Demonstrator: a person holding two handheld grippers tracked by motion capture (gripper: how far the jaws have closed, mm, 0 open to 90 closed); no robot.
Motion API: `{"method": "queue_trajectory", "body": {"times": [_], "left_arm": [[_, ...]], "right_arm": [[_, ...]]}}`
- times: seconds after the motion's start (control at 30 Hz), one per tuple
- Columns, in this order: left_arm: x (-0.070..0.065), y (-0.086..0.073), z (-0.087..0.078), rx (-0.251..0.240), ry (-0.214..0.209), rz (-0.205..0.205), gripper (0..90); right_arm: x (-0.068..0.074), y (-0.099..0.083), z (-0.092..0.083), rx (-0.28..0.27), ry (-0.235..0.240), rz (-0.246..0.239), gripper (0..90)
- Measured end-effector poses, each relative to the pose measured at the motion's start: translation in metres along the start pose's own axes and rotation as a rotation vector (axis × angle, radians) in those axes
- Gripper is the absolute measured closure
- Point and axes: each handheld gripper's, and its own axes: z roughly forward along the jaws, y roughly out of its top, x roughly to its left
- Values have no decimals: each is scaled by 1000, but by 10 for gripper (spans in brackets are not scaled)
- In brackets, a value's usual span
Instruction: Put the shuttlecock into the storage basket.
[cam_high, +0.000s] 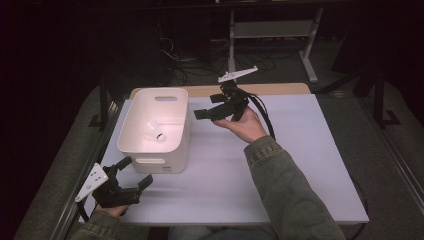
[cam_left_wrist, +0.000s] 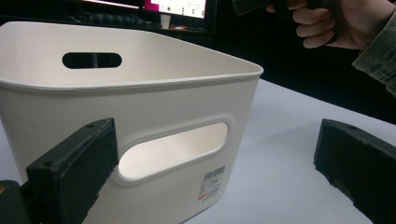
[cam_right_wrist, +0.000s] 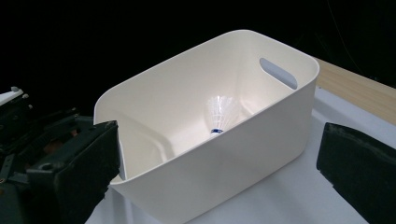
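My right claw (cam_high: 204, 114) hangs wide and empty just beside the bin (cam_high: 131, 131) — shuttlecock (cam_high: 155, 131) inside — left claw (cam_high: 136, 172) wide too.

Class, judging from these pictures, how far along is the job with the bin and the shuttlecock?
Done: the shuttlecock already lies inside the white bin. In hand: nothing; the right gripper hangs open beside the bin, and the left gripper is open at the bin's near handle slot. Left: probably only drawing both grippers away.
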Motion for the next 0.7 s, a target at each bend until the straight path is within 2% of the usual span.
{"method": "queue_trajectory", "body": {"times": [0.17,0.33,0.4,0.53,0.7], "left_arm": [[1,0,0,1,1,3,0],[1,0,0,2,2,8,0],[-1,0,1,-2,-2,-6,0],[-1,0,0,8,-5,9,0],[0,0,0,1,-4,3,0]], "right_arm": [[-3,-7,-8,-15,-3,-2,0],[-9,-15,-17,-25,-4,17,0],[-10,-18,-19,-24,-10,11,0],[-9,-24,-23,-22,-20,12,0],[-7,-30,-28,-34,-32,-7,0]]}}
